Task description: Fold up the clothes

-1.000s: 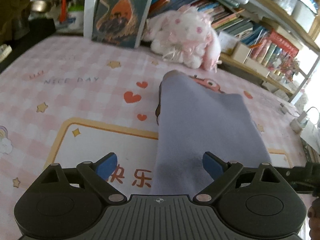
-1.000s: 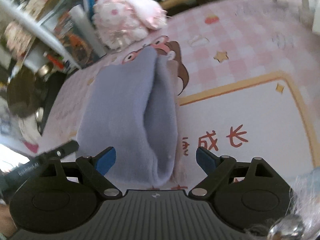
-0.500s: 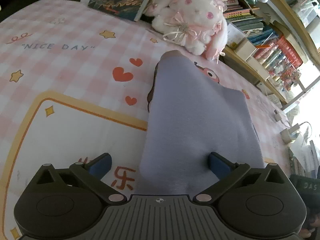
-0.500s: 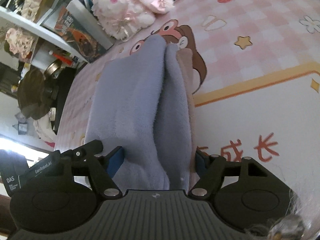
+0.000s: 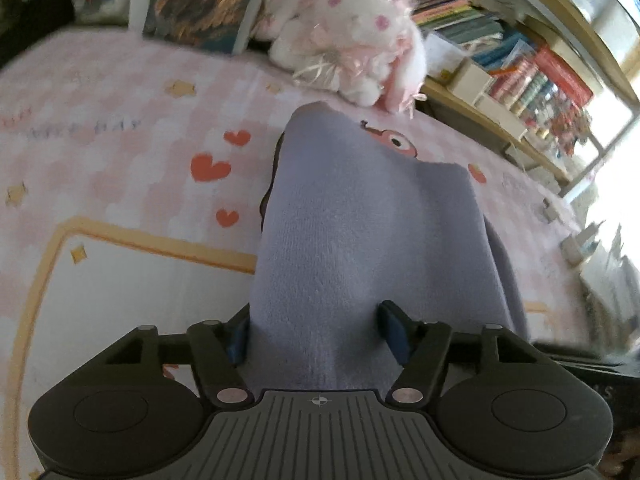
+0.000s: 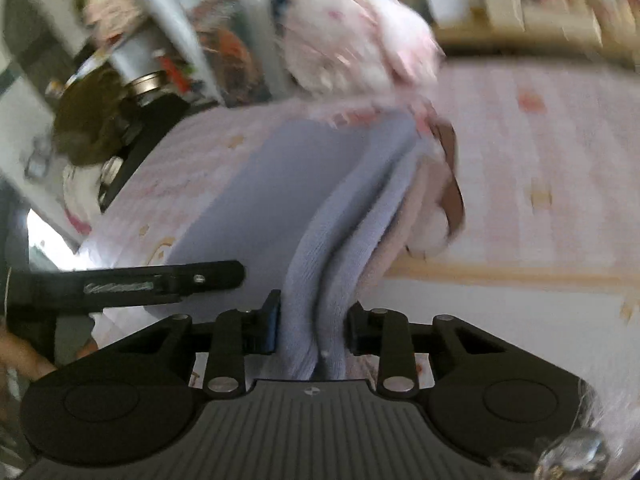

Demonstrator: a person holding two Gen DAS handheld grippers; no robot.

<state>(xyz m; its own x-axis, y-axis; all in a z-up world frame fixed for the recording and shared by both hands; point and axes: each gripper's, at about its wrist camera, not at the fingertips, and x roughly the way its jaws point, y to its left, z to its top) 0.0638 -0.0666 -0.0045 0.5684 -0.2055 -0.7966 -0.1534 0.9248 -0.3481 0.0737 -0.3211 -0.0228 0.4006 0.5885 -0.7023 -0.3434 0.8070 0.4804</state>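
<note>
Both grippers have closed in on the lavender garment [image 5: 360,240] since the earlier frames, fingers narrowing from spread wide. Garment lies folded lengthwise on the pink checked bed cover [image 5: 120,152], near end between both sets of fingers. Plush rabbit [image 5: 352,40] sits just beyond its far end. Right gripper [image 6: 312,326] pinches two thick folds; left gripper [image 5: 316,334] brackets a wider bunch, right pad apparently touching, left pad hidden behind cloth, so can't tell if it grips. Risk: uneven hold w/ lift, so layers slip, fold skews; far end may drag into the rabbit.
</note>
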